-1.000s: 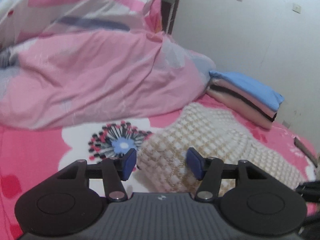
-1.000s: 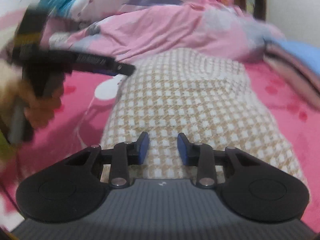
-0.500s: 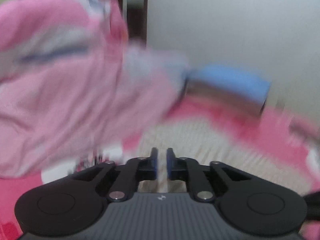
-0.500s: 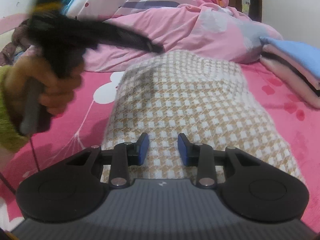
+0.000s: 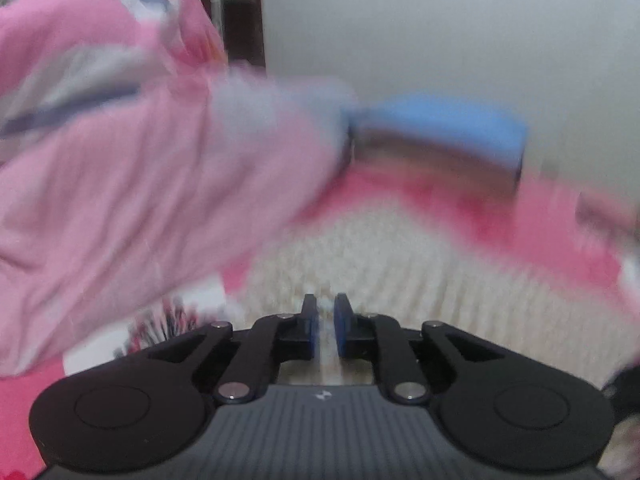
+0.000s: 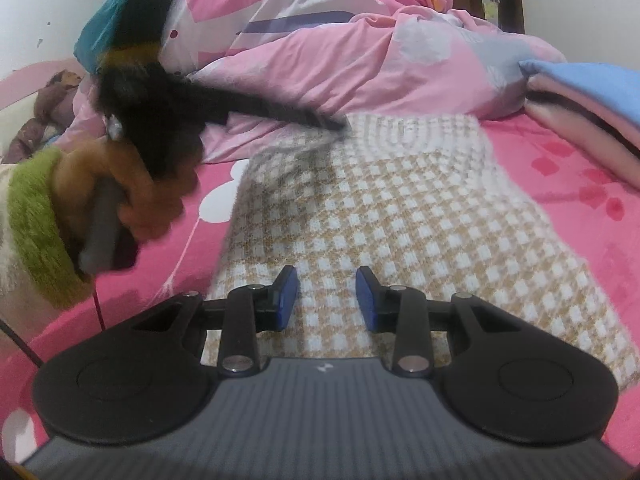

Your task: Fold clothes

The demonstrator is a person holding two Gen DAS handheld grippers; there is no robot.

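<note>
While the checked beige-and-white knit garment (image 6: 384,216) lies spread on the pink floral bedsheet (image 6: 580,168), the left gripper (image 5: 325,320) has its jaws nearly closed, a thin fold of the knit's far edge between the blue pads; they have just been closing. The right gripper (image 6: 327,298) hovers over the garment's near end, jaws partly open, gripping nothing. A crumpled pink duvet (image 6: 360,52) lies behind, and folded clothes (image 6: 584,96) are stacked at the right.

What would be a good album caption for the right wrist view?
The right claw hovers open over a checked sweater on a pink bed while the left claw reaches its far edge.
</note>
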